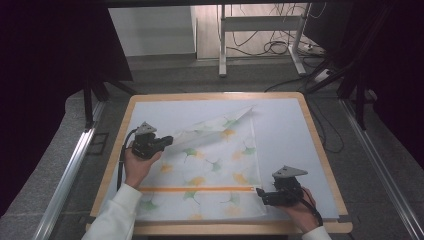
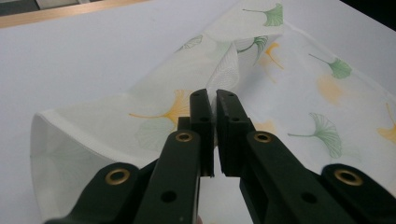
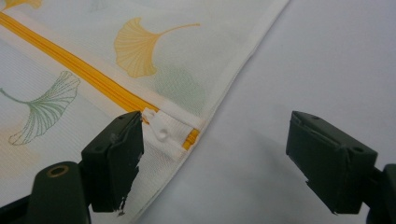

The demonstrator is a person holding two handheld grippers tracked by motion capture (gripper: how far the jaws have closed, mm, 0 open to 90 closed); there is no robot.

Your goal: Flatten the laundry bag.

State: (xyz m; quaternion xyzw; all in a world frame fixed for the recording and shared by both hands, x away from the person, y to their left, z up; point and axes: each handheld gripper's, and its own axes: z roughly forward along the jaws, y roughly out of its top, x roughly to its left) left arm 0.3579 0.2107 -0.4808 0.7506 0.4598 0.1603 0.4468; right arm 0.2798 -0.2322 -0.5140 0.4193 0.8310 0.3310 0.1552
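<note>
High view: white ginkgo-print mesh bag, orange zipper; left tool pinching folded-over corner, right tool wide open.

Two hand-held grippers, one pinched closed, one spread wide

The left gripper sits in the left hand, white sleeve behind it, jaws pressed nearly together and pointing right. The right gripper lies low in the right hand, its jaws spread far apart and pointing left, a cable trailing over the wrist.
</note>
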